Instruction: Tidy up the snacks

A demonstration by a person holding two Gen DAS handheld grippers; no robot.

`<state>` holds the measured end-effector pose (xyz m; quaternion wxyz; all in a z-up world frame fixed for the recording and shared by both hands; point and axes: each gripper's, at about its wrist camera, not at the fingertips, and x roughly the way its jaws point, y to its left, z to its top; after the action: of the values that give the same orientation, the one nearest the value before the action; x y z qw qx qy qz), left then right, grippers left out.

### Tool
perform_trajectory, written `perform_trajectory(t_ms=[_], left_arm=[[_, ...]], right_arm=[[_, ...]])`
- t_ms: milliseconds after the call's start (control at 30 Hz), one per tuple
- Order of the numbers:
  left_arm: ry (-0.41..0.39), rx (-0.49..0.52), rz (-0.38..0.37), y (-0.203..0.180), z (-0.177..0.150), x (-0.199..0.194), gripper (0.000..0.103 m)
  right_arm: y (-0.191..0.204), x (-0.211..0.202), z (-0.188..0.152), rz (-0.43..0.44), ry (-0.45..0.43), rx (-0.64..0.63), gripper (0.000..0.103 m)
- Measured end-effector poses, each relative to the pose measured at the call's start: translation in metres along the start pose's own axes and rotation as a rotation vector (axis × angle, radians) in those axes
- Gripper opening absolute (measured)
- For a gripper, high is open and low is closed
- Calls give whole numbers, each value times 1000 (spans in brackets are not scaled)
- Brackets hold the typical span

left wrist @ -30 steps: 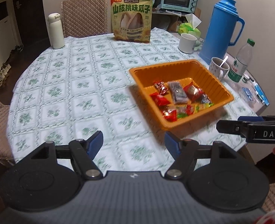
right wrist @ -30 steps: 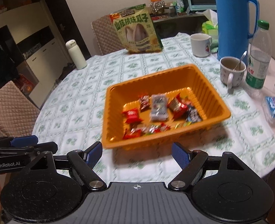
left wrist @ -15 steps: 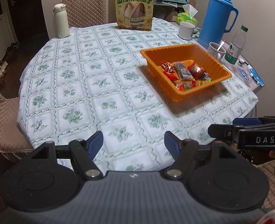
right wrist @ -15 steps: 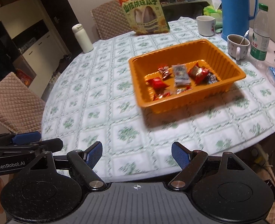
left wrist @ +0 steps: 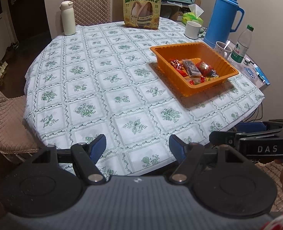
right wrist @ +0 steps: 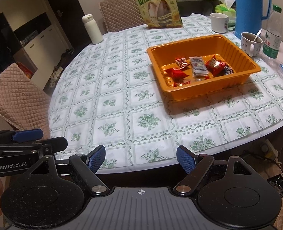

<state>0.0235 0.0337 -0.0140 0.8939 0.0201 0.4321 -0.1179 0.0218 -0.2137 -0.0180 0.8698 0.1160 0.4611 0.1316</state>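
An orange tray (left wrist: 161, 50) (right wrist: 243, 81) sits on the right half of the round table and holds several wrapped snacks (left wrist: 192, 68) (right wrist: 199, 67), red and grey packets among them. A large green bag of sunflower seeds (left wrist: 142, 6) (right wrist: 158, 6) stands upright at the table's far edge. My left gripper (left wrist: 137, 148) hangs open over the near table edge, nothing between its blue pads. My right gripper (right wrist: 140, 158) is open too, at the near edge, well short of the tray. Each gripper shows at the side of the other's view.
A white flask (left wrist: 68, 18) stands far left. A blue thermos (left wrist: 223, 17), white mug (left wrist: 192, 29), cup with spoon (left wrist: 223, 48), water bottle (left wrist: 242, 44) and tissue pack (left wrist: 192, 16) crowd the right edge. Quilted chairs (left wrist: 5, 115) stand left and behind. A floral tablecloth (left wrist: 103, 80) covers the table.
Both grippers have drawn back from the tray toward the near table edge, so the tray looks smaller and farther. Their jaws stayed open and empty.
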Motion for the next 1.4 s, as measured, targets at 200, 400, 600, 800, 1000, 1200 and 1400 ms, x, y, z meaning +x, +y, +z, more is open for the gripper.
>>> perform_trajectory(t_ms=[200, 400, 600, 800, 1000, 1200, 1400], left_arm=[[-4, -8, 3, 4, -2, -3, 70], [-5, -13, 6, 5, -2, -4, 70], [-7, -13, 7, 6, -2, -5, 70], [-9, -14, 6, 7, -1, -5, 70], [-10, -14, 6, 7, 0, -5, 70], [-11, -14, 6, 7, -1, -5, 70], [-11, -14, 6, 7, -1, -6, 70]], right_arm=[[7, 2, 0, 2, -2, -11, 81], [11, 3, 0, 8, -2, -18, 81], [12, 4, 1, 9, -1, -20, 81], [12, 4, 1, 9, -2, -20, 81], [14, 4, 3, 7, -4, -22, 81], [14, 4, 2, 7, -3, -23, 81], [18, 5, 6, 8, -3, -28, 81]])
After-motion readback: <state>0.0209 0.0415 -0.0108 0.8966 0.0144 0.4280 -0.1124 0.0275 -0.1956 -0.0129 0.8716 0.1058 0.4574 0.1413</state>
